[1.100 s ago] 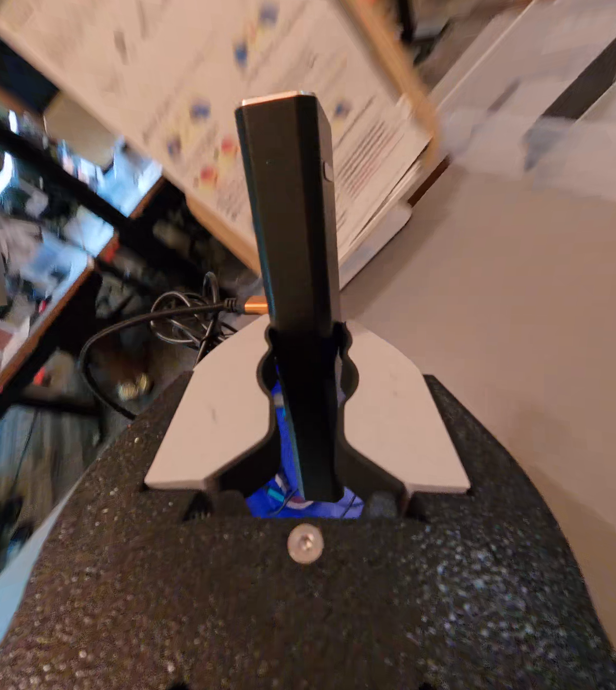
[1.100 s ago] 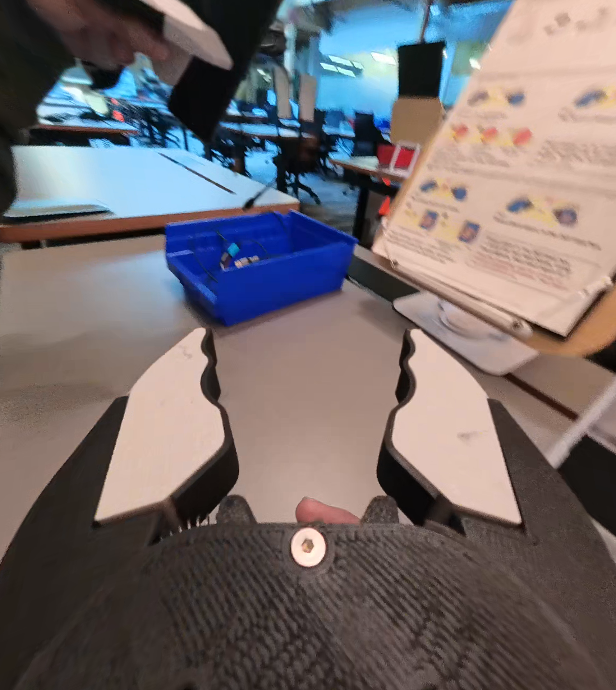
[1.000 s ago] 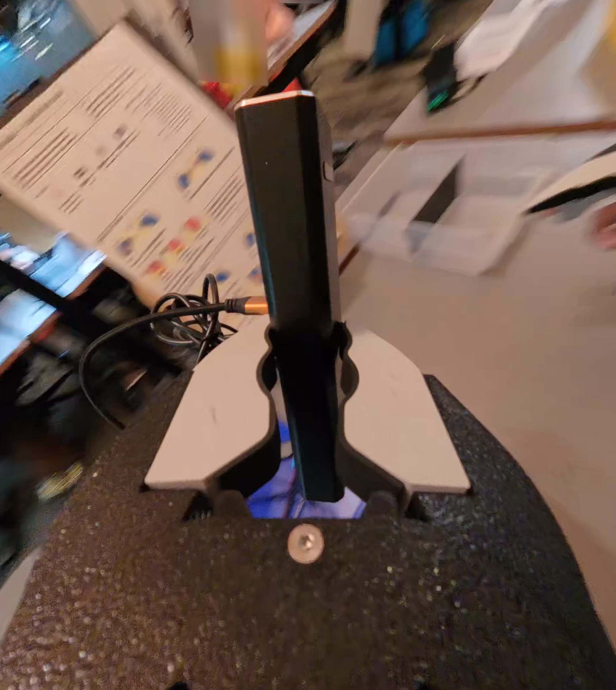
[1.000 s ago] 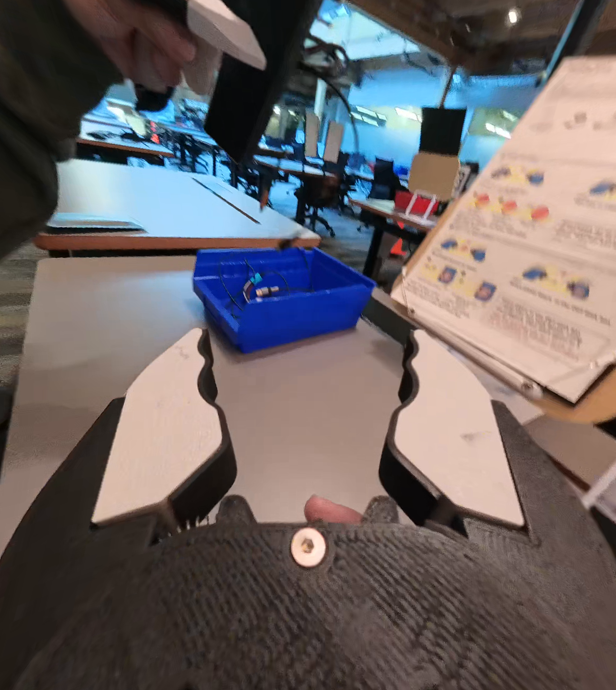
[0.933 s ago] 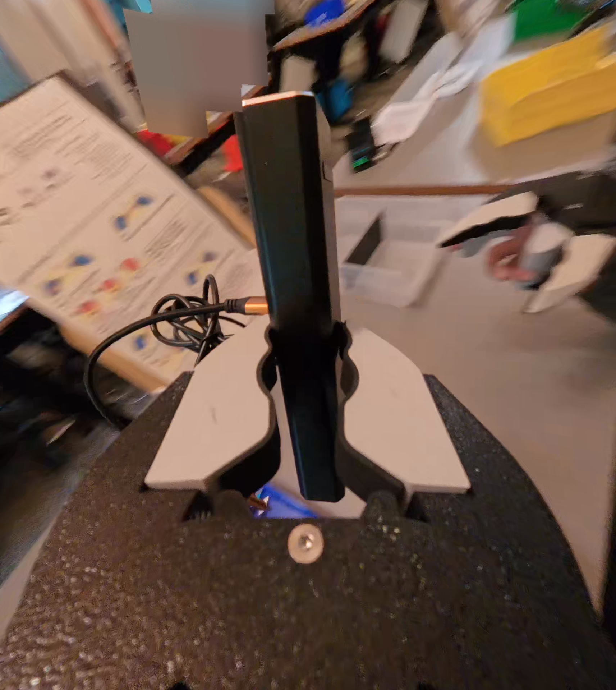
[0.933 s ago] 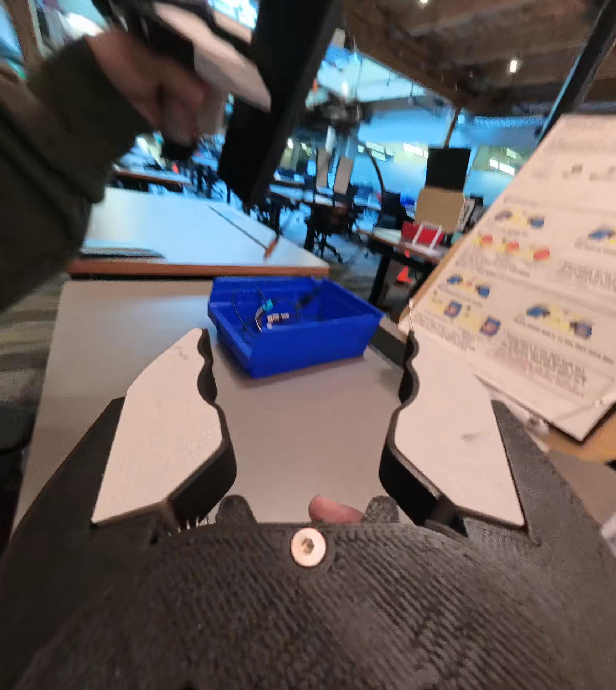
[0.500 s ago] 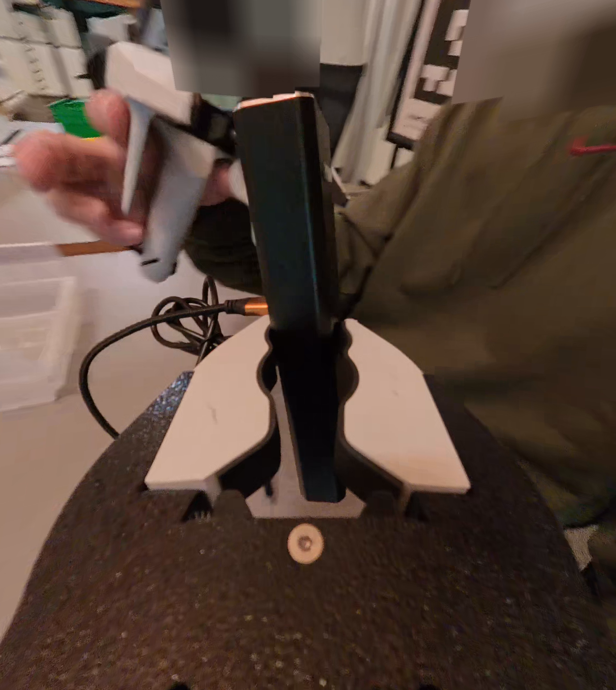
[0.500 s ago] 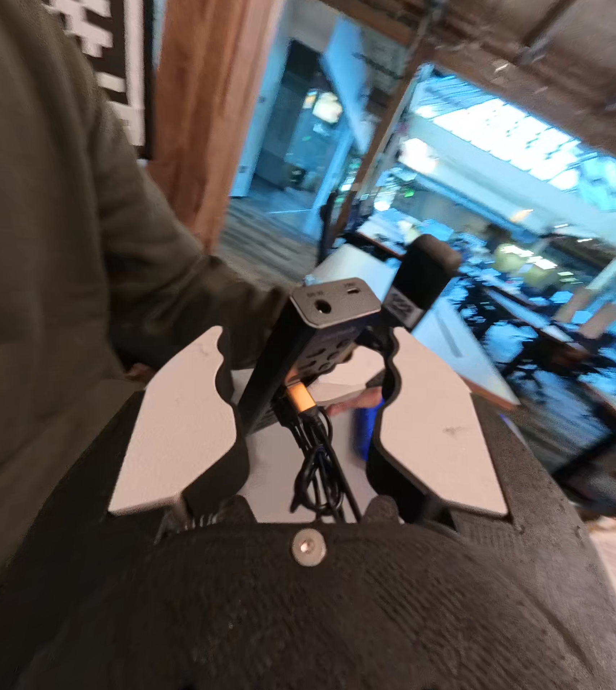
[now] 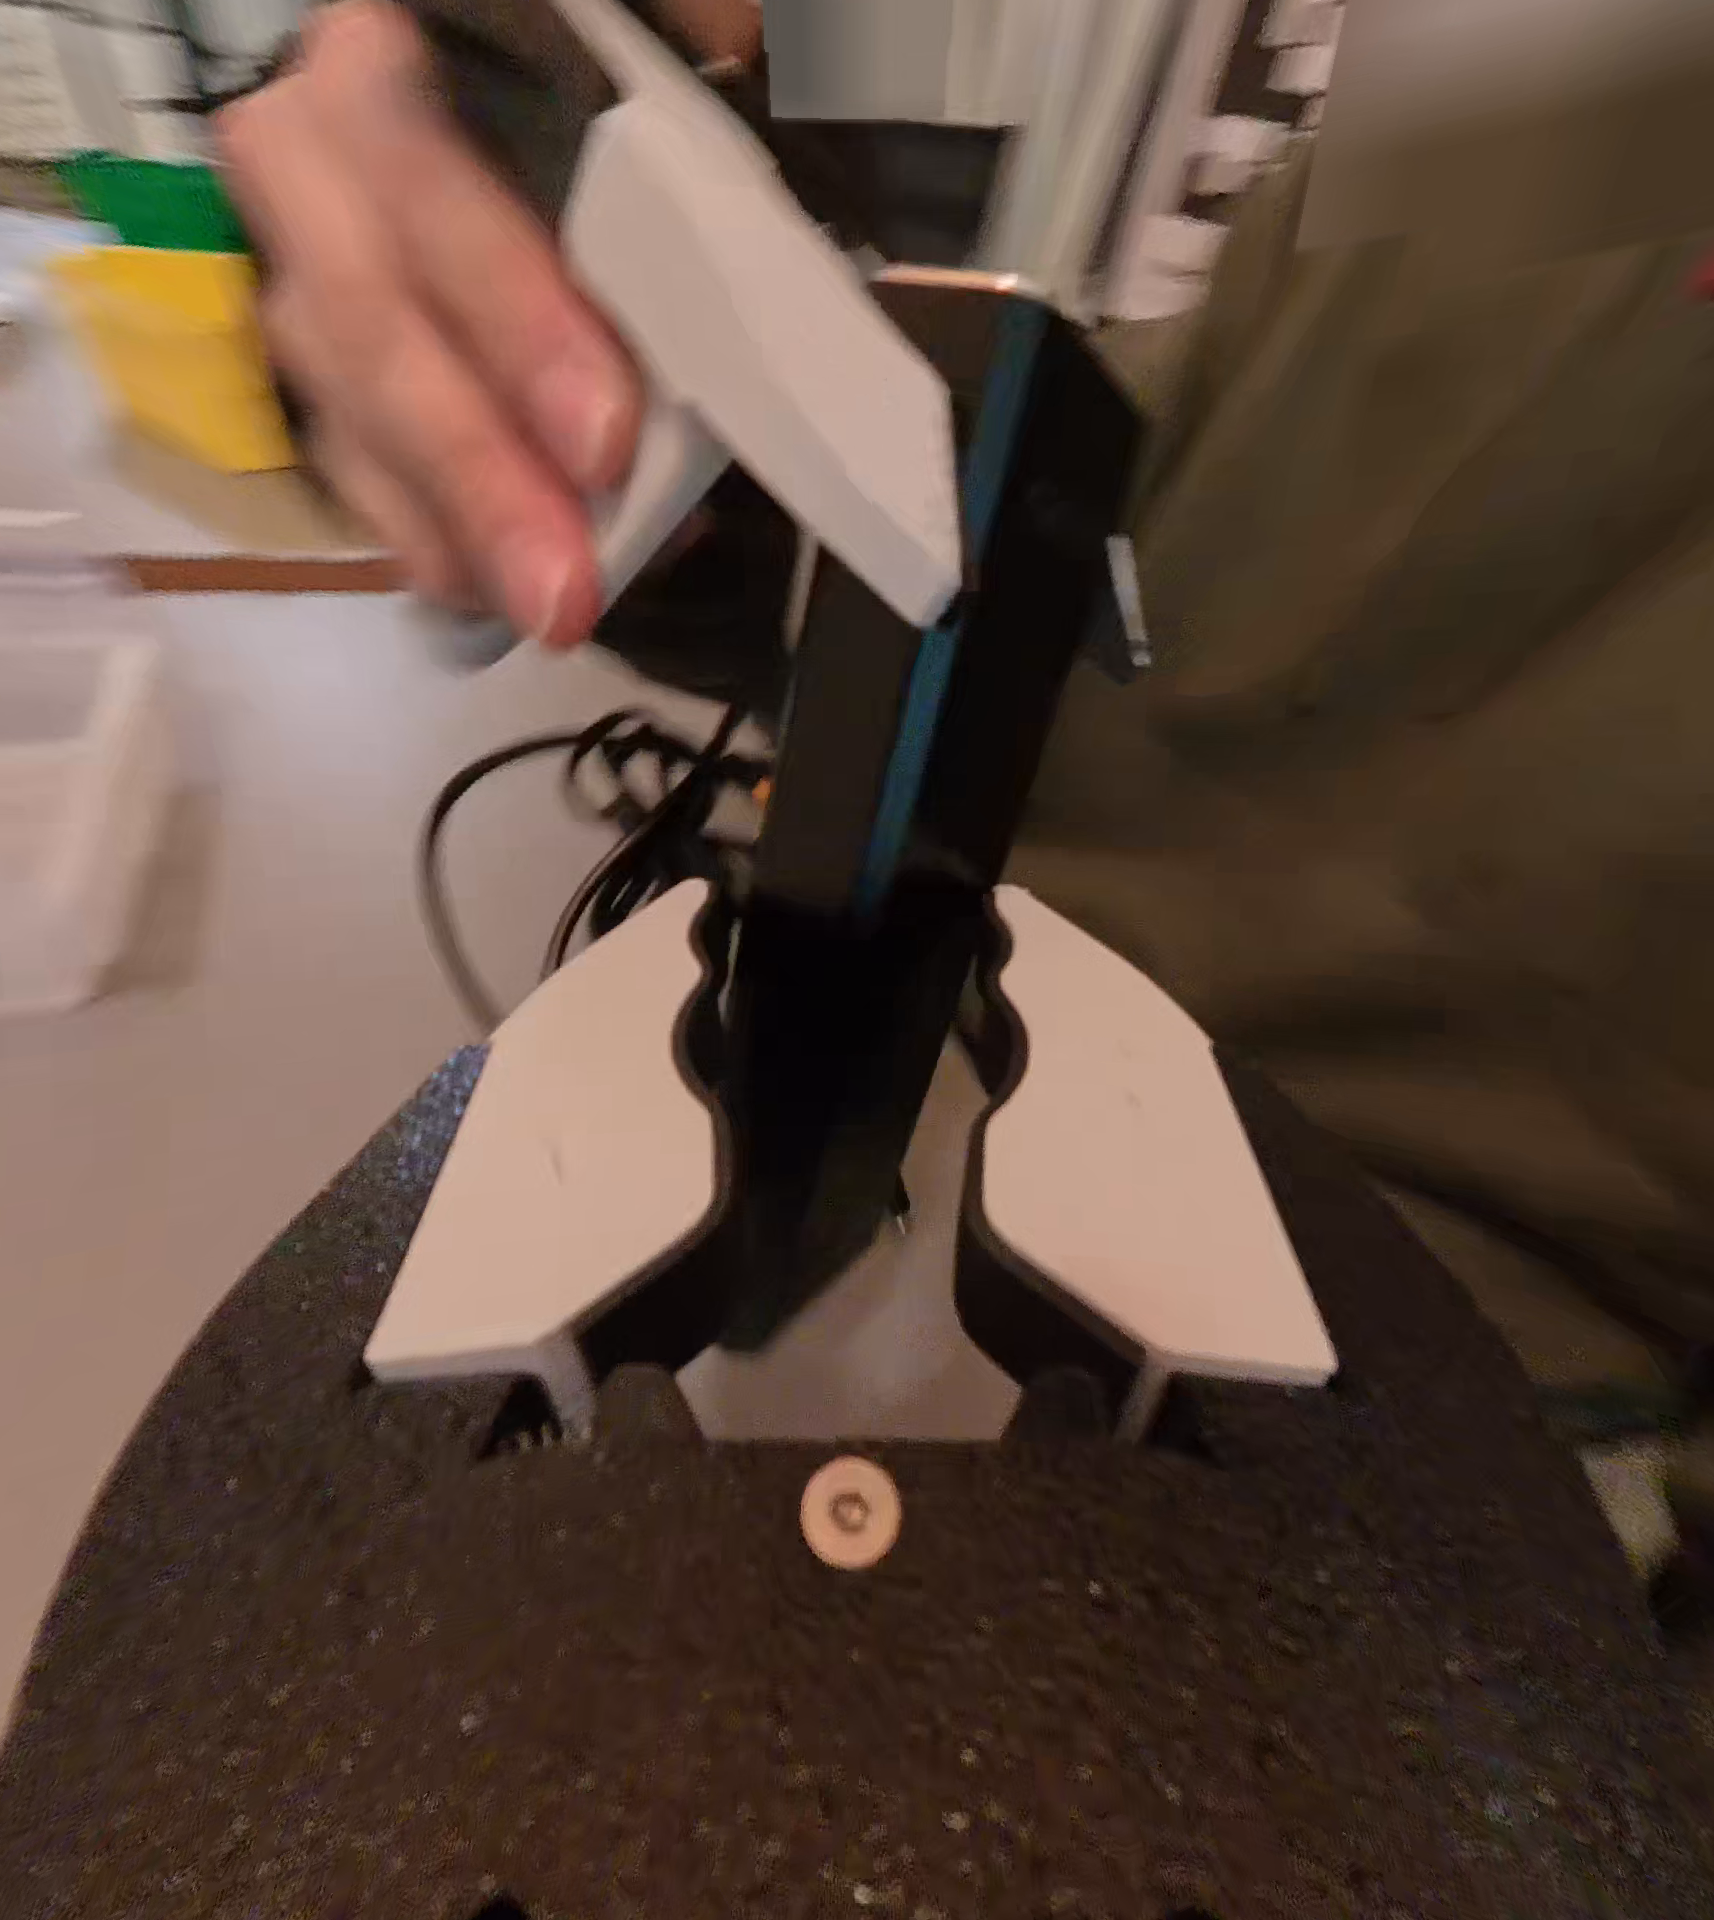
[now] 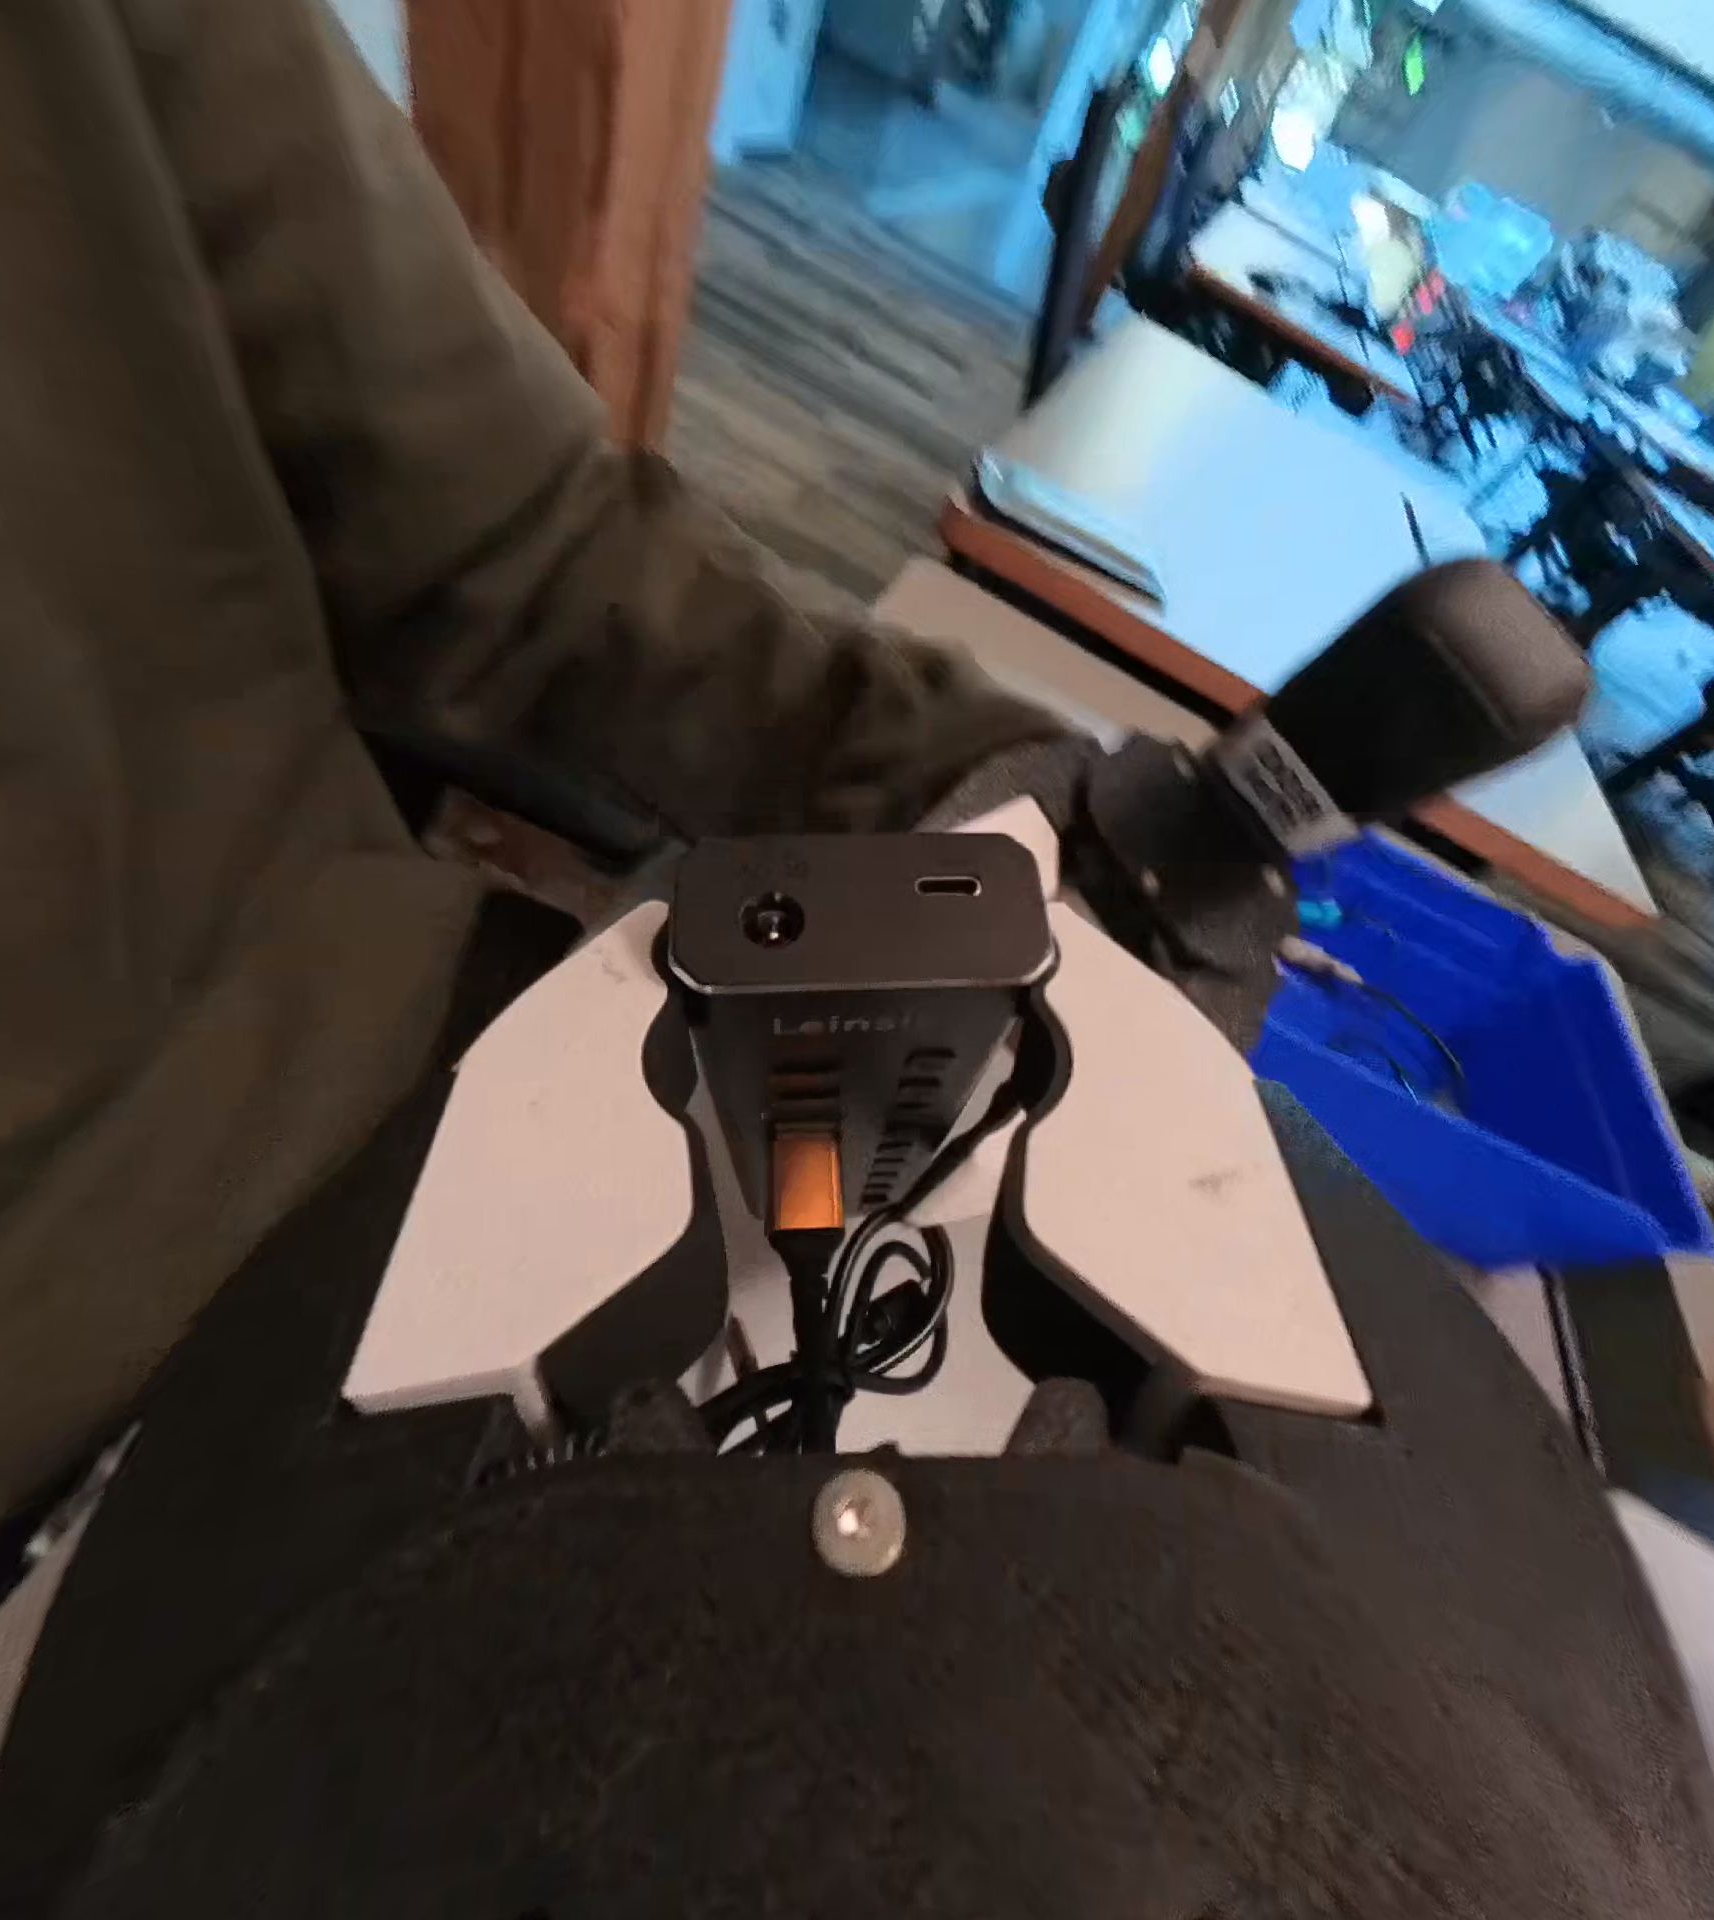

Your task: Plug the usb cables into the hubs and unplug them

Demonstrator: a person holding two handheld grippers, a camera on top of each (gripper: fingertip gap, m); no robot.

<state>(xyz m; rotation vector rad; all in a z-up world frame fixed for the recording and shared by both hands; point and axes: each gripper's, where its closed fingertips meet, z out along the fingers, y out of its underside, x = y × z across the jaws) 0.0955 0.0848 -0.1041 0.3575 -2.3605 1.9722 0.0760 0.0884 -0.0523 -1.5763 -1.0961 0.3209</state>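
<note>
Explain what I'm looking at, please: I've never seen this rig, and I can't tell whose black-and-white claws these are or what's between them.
There is no robot. A person holds a two-finger gripper in each hand, each with a camera looking along its fingers. One picture comes from the left gripper, the other from the right gripper. Both pairs of white fingers bracket the same black hub. The right pair presses its sides; blur hides whether the left pair grips. A cable's orange plug sits in the hub. The hand holds the right gripper. A blue bin sits on the pale table.
</note>
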